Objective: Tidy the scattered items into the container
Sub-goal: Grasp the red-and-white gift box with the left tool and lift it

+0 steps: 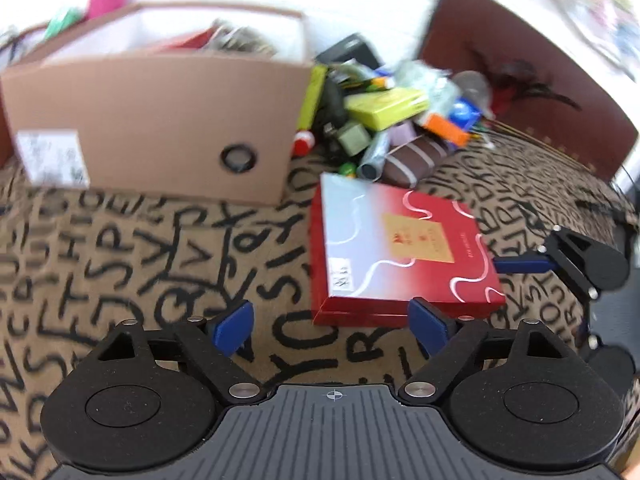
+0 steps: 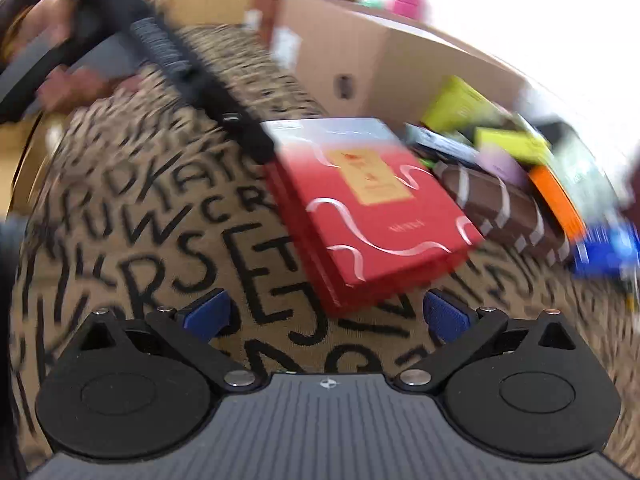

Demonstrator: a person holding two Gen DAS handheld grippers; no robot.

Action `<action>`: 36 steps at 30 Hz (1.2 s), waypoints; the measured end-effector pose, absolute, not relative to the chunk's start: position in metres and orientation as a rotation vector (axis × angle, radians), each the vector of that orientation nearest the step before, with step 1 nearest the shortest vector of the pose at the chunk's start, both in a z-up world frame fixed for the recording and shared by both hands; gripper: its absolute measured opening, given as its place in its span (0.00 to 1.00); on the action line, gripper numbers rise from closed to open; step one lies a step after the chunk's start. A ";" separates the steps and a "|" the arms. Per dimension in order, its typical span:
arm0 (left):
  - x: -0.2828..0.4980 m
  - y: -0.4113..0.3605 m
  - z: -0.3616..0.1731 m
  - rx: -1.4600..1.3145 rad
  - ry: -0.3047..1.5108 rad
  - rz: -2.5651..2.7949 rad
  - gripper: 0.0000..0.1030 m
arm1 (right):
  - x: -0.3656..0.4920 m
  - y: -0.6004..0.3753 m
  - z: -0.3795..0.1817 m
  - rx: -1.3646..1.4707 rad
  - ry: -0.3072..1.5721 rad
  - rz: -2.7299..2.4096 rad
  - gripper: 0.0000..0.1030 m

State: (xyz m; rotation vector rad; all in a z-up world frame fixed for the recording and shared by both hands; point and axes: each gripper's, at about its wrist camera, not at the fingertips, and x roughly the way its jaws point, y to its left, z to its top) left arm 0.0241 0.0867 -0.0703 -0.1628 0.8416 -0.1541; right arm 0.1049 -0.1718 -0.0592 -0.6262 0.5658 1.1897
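Note:
A flat red box (image 1: pixel 400 248) with white ribbon lines lies on the lettered cloth, just right of the open cardboard box (image 1: pixel 152 120). My left gripper (image 1: pixel 331 328) stands open over bare cloth, with its right pad at the red box's near edge. One blue finger (image 1: pixel 520 266) of the other gripper reaches in at the red box's right side. In the right wrist view my right gripper (image 2: pixel 327 315) is open, and the near corner of the red box (image 2: pixel 372 208) lies just ahead of the gap between its pads. Nothing is held.
A heap of small items (image 1: pixel 400 120) lies behind the red box: yellow-green boxes, an orange one, a brown striped roll (image 2: pixel 500 204). The cardboard box (image 2: pixel 380 60) holds several things. A dark red chair back (image 1: pixel 520 80) stands at the far right. A person's hand (image 2: pixel 80 84) shows at the left.

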 end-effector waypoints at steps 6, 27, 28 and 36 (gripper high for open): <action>0.038 0.062 -0.072 -0.065 0.824 -0.286 0.82 | 0.106 -0.161 -0.060 -0.516 0.610 1.047 0.97; 0.064 0.056 -0.084 -0.017 0.821 -0.316 0.77 | 0.128 -0.140 -0.060 -0.441 0.619 0.934 0.80; 0.060 0.057 -0.082 -0.017 0.811 -0.311 0.77 | 0.126 -0.142 -0.058 -0.440 0.615 0.937 0.78; 0.026 0.062 -0.060 -0.015 0.766 -0.303 0.76 | 0.094 -0.147 -0.041 -0.515 0.597 0.949 0.70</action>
